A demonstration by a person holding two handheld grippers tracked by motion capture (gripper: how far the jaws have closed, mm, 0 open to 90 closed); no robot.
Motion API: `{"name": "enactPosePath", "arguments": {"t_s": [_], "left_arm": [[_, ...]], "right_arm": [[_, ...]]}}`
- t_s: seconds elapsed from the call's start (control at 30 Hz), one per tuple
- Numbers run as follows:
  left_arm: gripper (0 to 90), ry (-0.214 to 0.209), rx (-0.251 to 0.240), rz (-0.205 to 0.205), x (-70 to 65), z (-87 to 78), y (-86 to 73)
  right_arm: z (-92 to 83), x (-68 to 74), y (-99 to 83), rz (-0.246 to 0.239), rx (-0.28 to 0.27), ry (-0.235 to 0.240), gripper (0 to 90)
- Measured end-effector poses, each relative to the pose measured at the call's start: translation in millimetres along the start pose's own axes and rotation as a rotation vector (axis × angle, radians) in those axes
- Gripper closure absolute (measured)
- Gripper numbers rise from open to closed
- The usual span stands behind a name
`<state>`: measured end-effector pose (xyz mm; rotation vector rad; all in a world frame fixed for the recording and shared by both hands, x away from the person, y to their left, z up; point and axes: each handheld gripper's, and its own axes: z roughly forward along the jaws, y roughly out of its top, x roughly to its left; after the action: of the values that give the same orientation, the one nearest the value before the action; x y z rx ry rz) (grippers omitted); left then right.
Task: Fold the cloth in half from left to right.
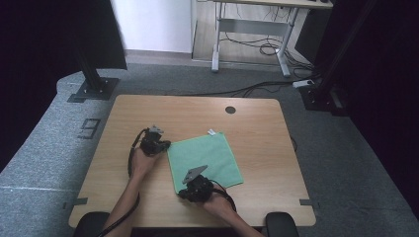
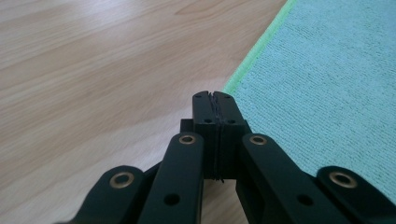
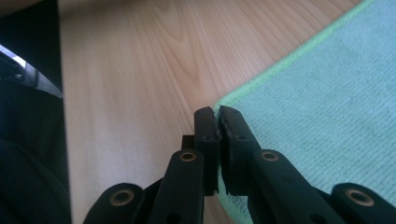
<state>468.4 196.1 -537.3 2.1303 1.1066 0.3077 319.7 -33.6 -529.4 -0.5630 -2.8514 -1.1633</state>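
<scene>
A green cloth (image 1: 207, 155) lies flat on the wooden table (image 1: 257, 128). My left gripper (image 1: 167, 145) sits at the cloth's far left corner, held by a hand. In the left gripper view its jaws (image 2: 215, 94) are pressed together, and the cloth's (image 2: 327, 84) bright hem runs straight into their tips. My right gripper (image 1: 181, 193) is at the near left corner. In the right gripper view its jaws (image 3: 218, 111) are shut with the corner of the cloth (image 3: 327, 102) pinched between the tips.
A round cable hole (image 1: 230, 109) is near the table's far edge. Black stands (image 1: 94, 74) rise beyond the far corners, and cables lie on the grey floor behind. Bare wood spreads to the left and right of the cloth.
</scene>
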Motion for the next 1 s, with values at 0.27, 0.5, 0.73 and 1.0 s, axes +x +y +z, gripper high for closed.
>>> {"name": "enactPosePath", "arguments": {"t_s": [0.27, 0.5, 0.73, 1.0], "left_arm": [[88.8, 0.002, -0.045, -0.005, 0.2, -17.0, 13.5], [88.6, -0.021, -0.09, 0.015, -15.4, -13.9, 42.6], [88.7, -0.03, -0.077, 0.046, -31.6, 2.6, 65.2], [88.9, -0.045, -0.074, 0.074, -49.0, 22.2, 84.5]], "right_arm": [[-17.3, 1.9, 11.6, -0.034, -0.028, -0.03, 85.3], [-50.1, -13.6, 0.2, 0.018, -0.074, -0.089, 85.3], [-71.0, -26.1, -17.5, 0.063, -0.095, -0.13, 85.3], [-92.6, -38.6, -35.2, 0.11, -0.123, -0.168, 85.3]]}}
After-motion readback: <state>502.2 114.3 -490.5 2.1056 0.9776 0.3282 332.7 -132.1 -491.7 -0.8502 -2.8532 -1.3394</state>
